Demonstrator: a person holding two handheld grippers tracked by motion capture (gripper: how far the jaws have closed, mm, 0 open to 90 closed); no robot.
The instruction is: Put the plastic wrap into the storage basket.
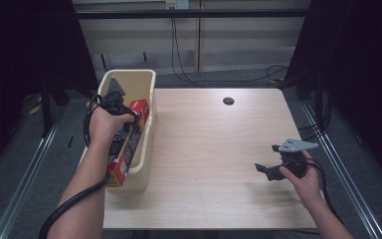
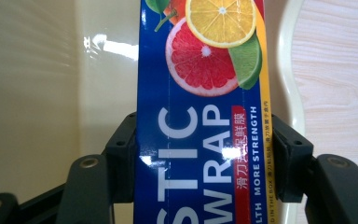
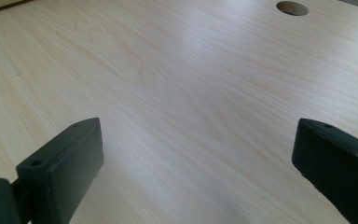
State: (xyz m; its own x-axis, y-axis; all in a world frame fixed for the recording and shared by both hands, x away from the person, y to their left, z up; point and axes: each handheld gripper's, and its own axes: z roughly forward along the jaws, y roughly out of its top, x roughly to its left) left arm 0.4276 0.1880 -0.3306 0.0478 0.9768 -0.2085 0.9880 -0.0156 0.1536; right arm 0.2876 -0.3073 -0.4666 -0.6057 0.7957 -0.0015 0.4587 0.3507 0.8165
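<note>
Left gripper (image 2: 200, 163): jaws clamped on either long side of plastic wrap box (image 2: 200, 116), blue face with citrus print running up between them. Box leans lengthwise inside cream bin (image 1: 146, 82), near end at bin's front wall; bin wall directly behind and left of jaws, wooden table (image 1: 219, 149) to their right. Right gripper (image 3: 196, 168): jaws wide apart, nothing between, low over bare tabletop, well apart from box. Round cable hole (image 3: 292, 7) far ahead of its jaws.
</note>
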